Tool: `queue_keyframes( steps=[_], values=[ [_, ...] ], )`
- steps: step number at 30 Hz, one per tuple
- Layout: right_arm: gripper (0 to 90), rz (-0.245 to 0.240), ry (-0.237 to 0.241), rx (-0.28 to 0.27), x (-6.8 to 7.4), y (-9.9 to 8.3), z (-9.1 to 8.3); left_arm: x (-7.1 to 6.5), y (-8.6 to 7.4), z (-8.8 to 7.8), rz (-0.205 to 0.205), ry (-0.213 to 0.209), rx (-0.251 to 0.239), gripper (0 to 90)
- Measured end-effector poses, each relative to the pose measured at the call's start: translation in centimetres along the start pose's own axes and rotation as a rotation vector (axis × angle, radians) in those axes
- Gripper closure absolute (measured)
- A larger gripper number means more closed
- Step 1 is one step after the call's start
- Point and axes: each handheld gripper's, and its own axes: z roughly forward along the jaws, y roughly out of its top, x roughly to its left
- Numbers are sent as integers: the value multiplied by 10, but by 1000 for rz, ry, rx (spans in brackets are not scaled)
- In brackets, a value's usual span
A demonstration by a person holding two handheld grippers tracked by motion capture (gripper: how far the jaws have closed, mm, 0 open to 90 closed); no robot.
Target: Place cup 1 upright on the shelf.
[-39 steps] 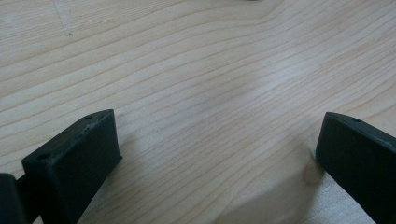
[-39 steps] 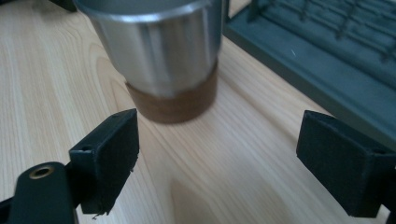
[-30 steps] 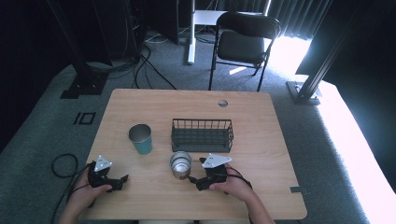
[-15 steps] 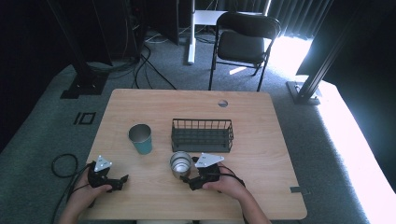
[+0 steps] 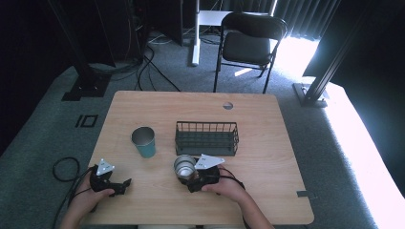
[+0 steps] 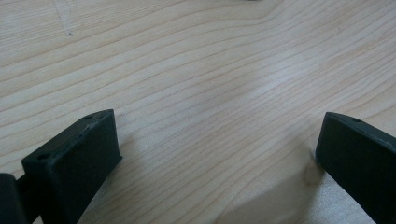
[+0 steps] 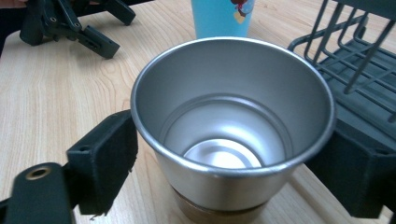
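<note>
The shiny steel cup (image 7: 232, 135) stands upright on the wooden bench (image 5: 267, 124), just in front of the black wire basket (image 5: 206, 138). It sits between the jaws of the right gripper (image 7: 233, 172), which are close at both sides (contact I cannot confirm). The left gripper (image 6: 215, 154) rests wide and empty, well apart

Colours here: shiny silver steel cup (image 7: 232, 130) with a tan band round its base, teal tumbler (image 5: 144, 141) with a little red and yellow print, dark grey wire basket (image 5: 207, 138), matte black grippers, light pine-grain table (image 5: 267, 138), speckled grey carpet (image 5: 43, 138) underneath.
</note>
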Motion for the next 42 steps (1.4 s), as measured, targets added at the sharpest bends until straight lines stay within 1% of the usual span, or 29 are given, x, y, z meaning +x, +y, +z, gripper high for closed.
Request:
queue_keyframes(
  steps=[1, 3, 5, 7, 8, 10, 11, 13, 15, 19, 23, 26, 28, 34, 36, 37, 42],
  values=[
    [117, 5, -5, -2, 1, 0, 1, 0, 0, 0, 0, 0, 0, 4],
    [117, -8, -11, -8, 2, 1, 2, 0, 0, 0, 0, 0, 0, 4],
    [117, -3, -13, -25, 2, 2, 4, 0, 0, 0, -1, 0, -1, 4],
    [119, -13, -14, -33, 1, 4, 5, 0, 0, 0, 0, 0, -1, 4],
    [129, -13, -17, -31, 1, 6, 6, 0, 0, 0, 0, 0, 0, 4],
    [128, -28, -23, -26, 1, 7, 9, 0, 0, 0, 0, 0, -1, 4],
    [133, -27, -23, -26, 1, 8, 10, 0, 0, 0, 0, 0, 0, 4],
    [139, -43, -29, -28, 2, 9, 11, 0, 0, 0, 0, 0, -1, 4],
    [142, -31, -33, -30, 2, 10, 12, 0, 0, 0, 0, 0, 0, 3],
    [144, -9, -34, -58, 1, 13, 9, 0, 0, 0, 0, 0, -1, 4],
    [145, -10, -29, -73, 0, 22, 3, 0, 0, 0, 0, 0, -1, 4],
    [147, 4, -32, -82, -2, 31, -2, 0, 0, 0, 0, 0, -1, 4],
    [147, 10, -36, -98, -3, 37, -5, 0, 0, 0, 0, 0, -1, 4],
    [148, -12, -32, -127, -3, 56, -12, 0, 0, 0, 1, 1, -2, 4],
    [148, -14, -30, -128, -3, 58, -13, 0, 0, 0, 0, 1, -2, 4],
    [148, -10, -33, -136, -4, 64, -15, 0, 0, 0, -2, 0, -2, 4],
    [149, -12, -50, -167, -7, 76, -21, 0, 0, 0, -1, -1, -1, 4]
  ],
)
